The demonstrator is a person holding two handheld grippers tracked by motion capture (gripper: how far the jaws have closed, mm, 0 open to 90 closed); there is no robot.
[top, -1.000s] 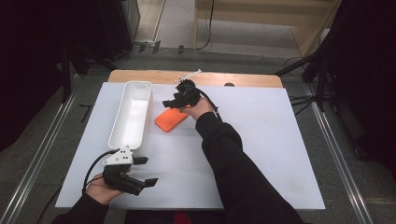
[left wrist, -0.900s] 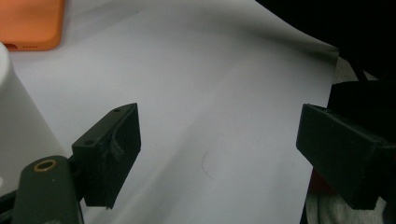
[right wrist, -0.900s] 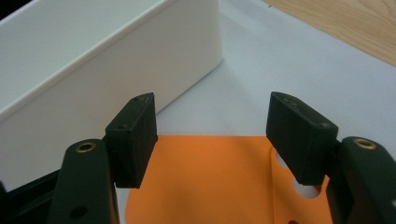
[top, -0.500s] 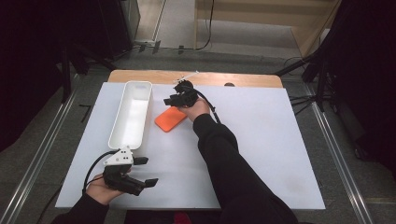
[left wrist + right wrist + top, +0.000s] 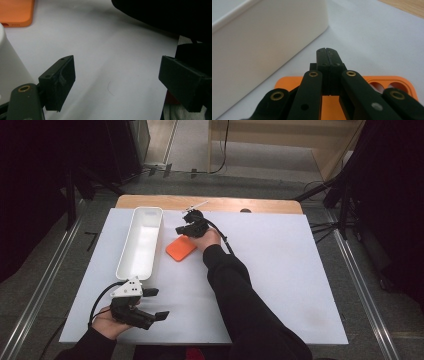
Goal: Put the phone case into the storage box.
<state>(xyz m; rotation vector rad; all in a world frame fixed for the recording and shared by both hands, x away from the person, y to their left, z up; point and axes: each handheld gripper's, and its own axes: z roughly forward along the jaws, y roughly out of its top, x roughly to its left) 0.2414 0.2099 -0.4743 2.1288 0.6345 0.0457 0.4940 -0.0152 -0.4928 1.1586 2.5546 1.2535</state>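
Hovering over the orange phone case (image 5: 181, 249), the right tool (image 5: 184, 228) had just been closing its jaws, and in the right gripper view (image 5: 327, 53) they stood pressed flat together with nothing between them, their tips above the case's (image 5: 387, 82) far edge. The case lay flat on the white sheet of the bench (image 5: 280, 270), toward the far edge and left of the middle, just beside the long white tray (image 5: 131, 265) but apart from it. The tray ran lengthwise from the far edge toward the near one. At the near left corner, the left tool (image 5: 156, 304) rested in the person's hand, its jaws standing well apart and empty over bare sheet (image 5: 117, 75), well away from the case (image 5: 16, 12).
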